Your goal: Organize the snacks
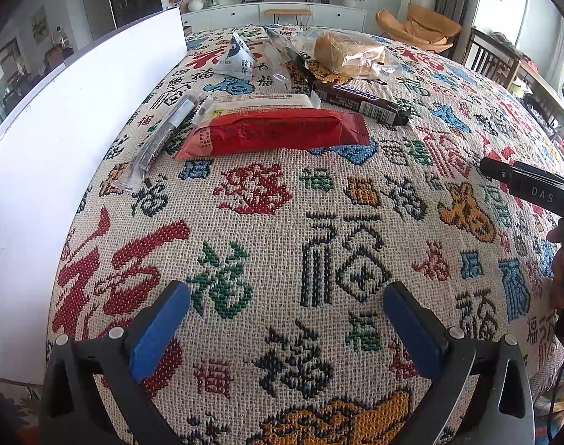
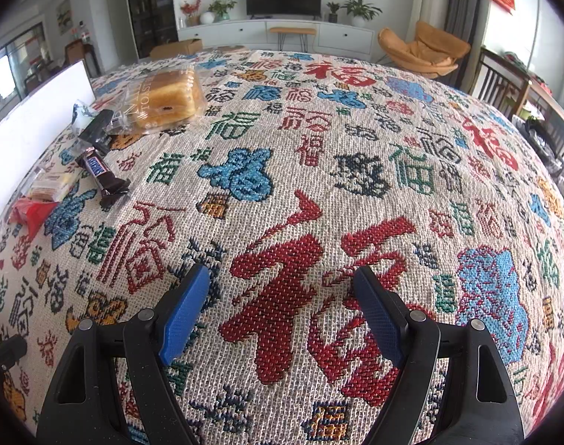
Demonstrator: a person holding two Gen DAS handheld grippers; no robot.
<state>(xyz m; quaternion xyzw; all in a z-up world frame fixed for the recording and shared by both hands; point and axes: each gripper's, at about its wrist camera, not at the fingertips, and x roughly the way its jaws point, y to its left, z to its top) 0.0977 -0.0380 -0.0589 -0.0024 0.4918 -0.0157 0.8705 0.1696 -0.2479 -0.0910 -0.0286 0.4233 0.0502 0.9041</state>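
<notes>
We see bright, even daylight, strongest around nine o'clock; shadows soft; fisheye bending and dark vignetting at edges.

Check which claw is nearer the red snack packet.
Left. The left claw faces the red snack packet from just below; the right claw sits farther off, packet far left.

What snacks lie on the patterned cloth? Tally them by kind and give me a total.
Bagged bread: 1
Snickers bar: 1
Red packet: 1
White packet: 1
Triangular pouch: 1
Long clear packets: 2, as far as the overlap shows
Total: 7
</notes>
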